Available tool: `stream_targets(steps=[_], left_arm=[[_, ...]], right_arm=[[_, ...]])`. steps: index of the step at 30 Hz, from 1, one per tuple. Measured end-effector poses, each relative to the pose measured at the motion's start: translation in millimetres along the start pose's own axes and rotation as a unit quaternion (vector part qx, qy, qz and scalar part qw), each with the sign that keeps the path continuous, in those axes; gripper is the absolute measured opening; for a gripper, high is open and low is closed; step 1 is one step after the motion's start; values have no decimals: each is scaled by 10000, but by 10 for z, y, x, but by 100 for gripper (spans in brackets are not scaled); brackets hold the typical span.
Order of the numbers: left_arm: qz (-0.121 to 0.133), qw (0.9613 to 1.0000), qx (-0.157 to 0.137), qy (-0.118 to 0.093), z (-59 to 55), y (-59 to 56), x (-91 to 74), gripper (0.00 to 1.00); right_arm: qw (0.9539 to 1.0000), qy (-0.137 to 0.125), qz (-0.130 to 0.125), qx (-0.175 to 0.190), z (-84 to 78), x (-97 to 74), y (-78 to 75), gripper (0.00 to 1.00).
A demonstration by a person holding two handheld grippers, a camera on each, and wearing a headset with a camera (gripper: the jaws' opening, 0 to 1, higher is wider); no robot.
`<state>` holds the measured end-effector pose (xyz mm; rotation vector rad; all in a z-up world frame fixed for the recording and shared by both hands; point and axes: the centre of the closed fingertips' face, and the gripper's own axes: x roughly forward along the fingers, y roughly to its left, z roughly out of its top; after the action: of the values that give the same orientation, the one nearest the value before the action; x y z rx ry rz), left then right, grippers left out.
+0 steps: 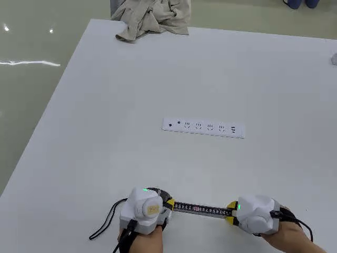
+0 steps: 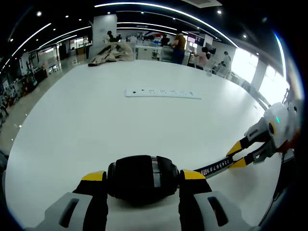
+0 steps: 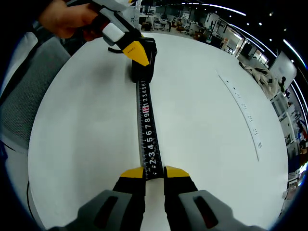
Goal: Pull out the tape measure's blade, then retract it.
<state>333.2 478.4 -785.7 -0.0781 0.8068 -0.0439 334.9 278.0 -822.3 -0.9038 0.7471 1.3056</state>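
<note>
**benchrat:** So where was the tape sitting, and who had hold of what?

**tq_mike:** Right at the near edge of the table [image 1: 131,105]. The left gripper [image 2: 143,174] had its jaws clamped on either side of the black case [image 3: 147,67]. The right gripper [image 3: 154,172] had its jaws pinched narrow on the tip of the blade [image 3: 146,125].

**benchrat:** Which way was it lying?

**tq_mike:** The blade ran side to side, flat on the table, straight from the right jaws to the case. It was only partly out. I'd guess any more pull meant moving the right gripper directly away from the left one along that line.

**benchrat:** Anything in the way?

**tq_mike:** Nope. There was a power strip [image 1: 203,127] mid-table, well apart, and a crumpled cloth [image 1: 152,18] on the far edge. Behind that was a big, bright open hall with people further off.
</note>
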Motion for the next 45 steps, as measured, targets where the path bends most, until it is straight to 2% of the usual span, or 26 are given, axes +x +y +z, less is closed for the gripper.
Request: stream_targets(steps=[45], left_arm=[[-13,10000,39,19,10,1,2,56]], right_arm=[[9994,-245,215,74,492,277,78,13]])
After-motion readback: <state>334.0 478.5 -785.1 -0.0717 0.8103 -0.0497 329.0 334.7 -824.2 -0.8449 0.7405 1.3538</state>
